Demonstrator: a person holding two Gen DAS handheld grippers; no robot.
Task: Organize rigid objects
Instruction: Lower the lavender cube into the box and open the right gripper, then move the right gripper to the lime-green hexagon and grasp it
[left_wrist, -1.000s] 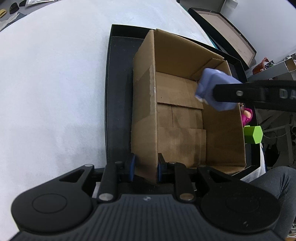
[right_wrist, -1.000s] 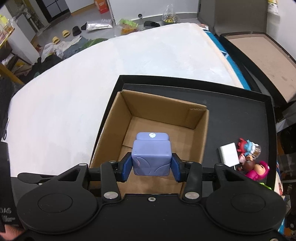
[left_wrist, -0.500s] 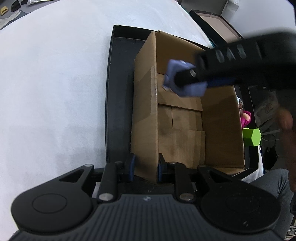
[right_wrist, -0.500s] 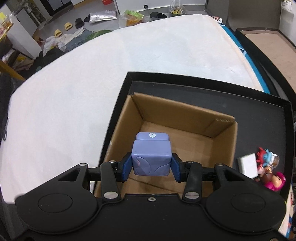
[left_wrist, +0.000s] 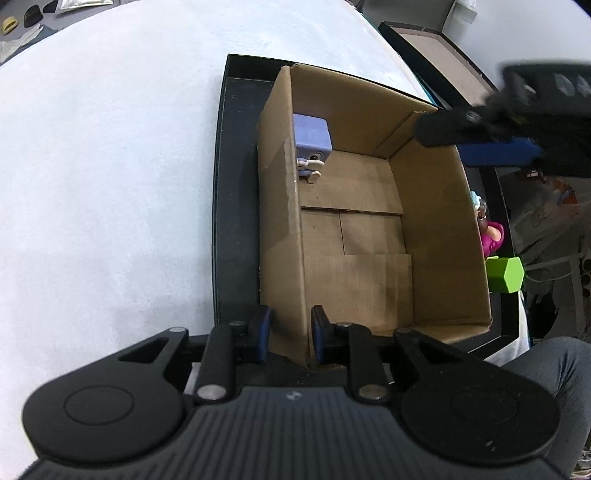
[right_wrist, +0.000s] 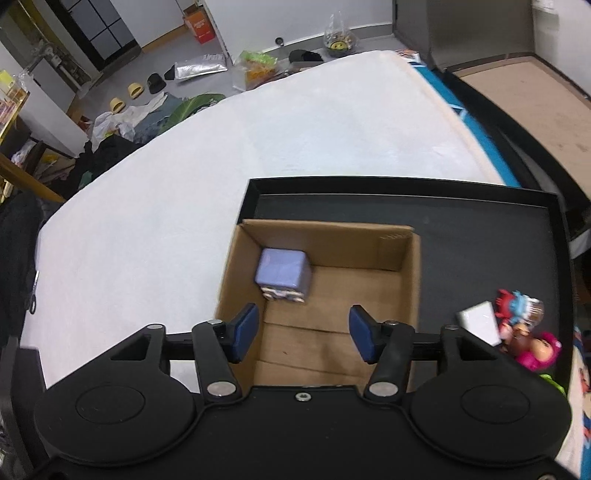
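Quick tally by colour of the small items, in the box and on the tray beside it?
Purple, in the box: 1, cube toy
White: 1, block
Pink: 1, figure
Red and blue: 1, figure
Green: 1, hexagon block
Total: 5

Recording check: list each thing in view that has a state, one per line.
cardboard box: open-topped, upright in the tray
purple cube toy: loose in the box's far corner
left gripper: shut on the box wall
right gripper: open, empty, jaws just opened
toys on the tray: outside the box
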